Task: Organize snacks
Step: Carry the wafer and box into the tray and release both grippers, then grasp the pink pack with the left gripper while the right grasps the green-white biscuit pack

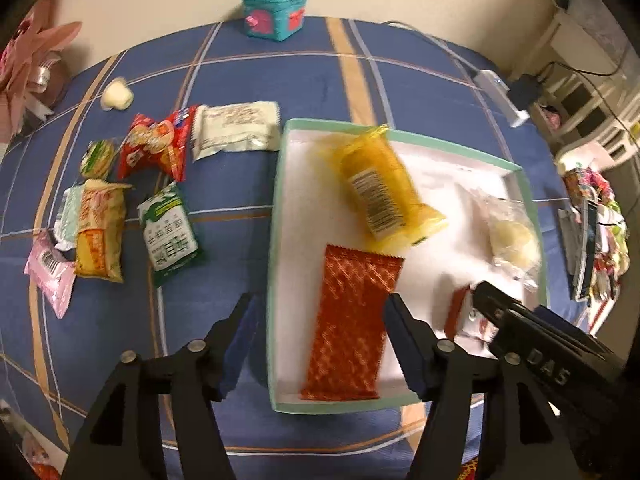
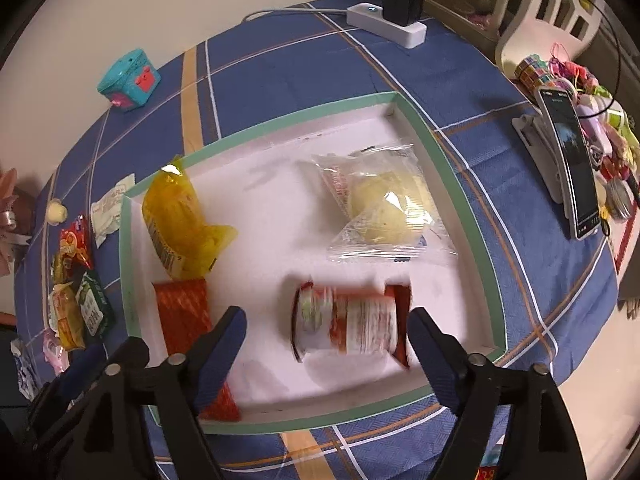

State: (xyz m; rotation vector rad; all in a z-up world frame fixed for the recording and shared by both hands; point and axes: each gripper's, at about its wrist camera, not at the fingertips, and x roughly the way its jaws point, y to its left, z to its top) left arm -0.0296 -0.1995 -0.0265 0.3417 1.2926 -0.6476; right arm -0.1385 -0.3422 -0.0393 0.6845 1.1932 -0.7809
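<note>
A green-rimmed white box lies on the blue checked tablecloth. In it are a yellow packet, an orange-red wafer packet, a clear bag with a pale bun and a red-and-white packet. My left gripper is open above the wafer packet, holding nothing. My right gripper is open just above the red-and-white packet, which looks blurred between the fingers. Several loose snack packets lie left of the box.
A teal toy box stands at the far edge. A white power strip with a black charger lies at the back right. A phone on a stand and colourful clutter sit at the right. A small pale pudding cup lies at the left.
</note>
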